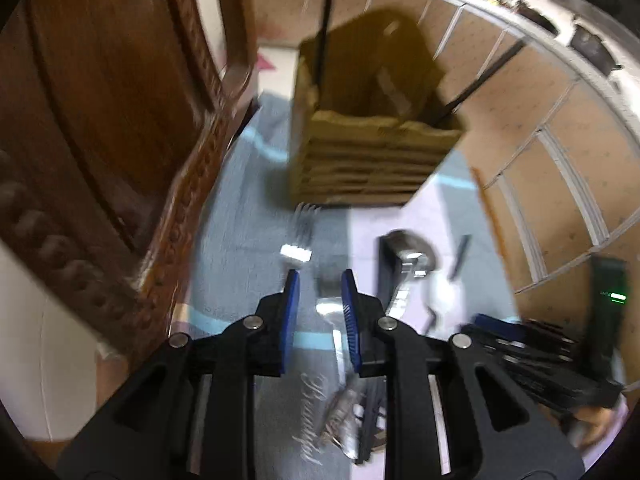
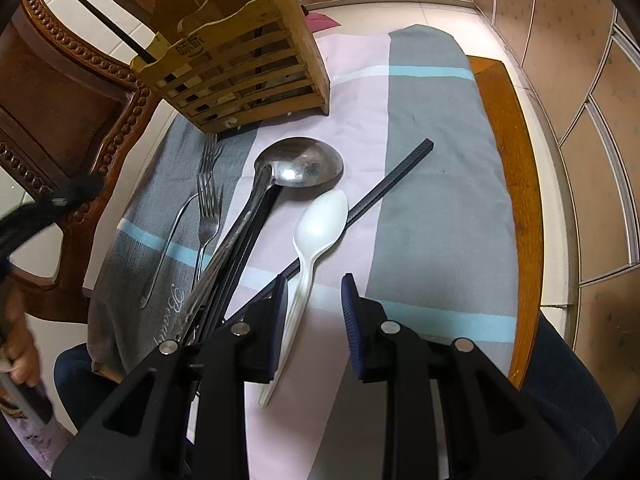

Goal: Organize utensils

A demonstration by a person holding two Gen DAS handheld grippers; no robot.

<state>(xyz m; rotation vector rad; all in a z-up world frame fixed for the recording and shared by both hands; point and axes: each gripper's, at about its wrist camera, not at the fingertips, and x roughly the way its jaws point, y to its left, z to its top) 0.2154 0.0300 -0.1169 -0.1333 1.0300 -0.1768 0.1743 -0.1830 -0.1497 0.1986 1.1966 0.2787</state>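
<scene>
The slatted wooden utensil holder (image 2: 240, 60) blocks the far left of the cloth-covered tabletop (image 2: 516, 184). Two steel forks (image 2: 208, 196), a steel ladle (image 2: 298, 162), a white plastic spoon (image 2: 320, 224) and black chopsticks (image 2: 396, 176) crowd the middle. Bare grey cloth (image 2: 436, 208) at right leaves open room.

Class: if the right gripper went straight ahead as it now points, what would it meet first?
Probably the white plastic spoon, whose handle runs by the right gripper's left finger; depth is unclear.
</scene>
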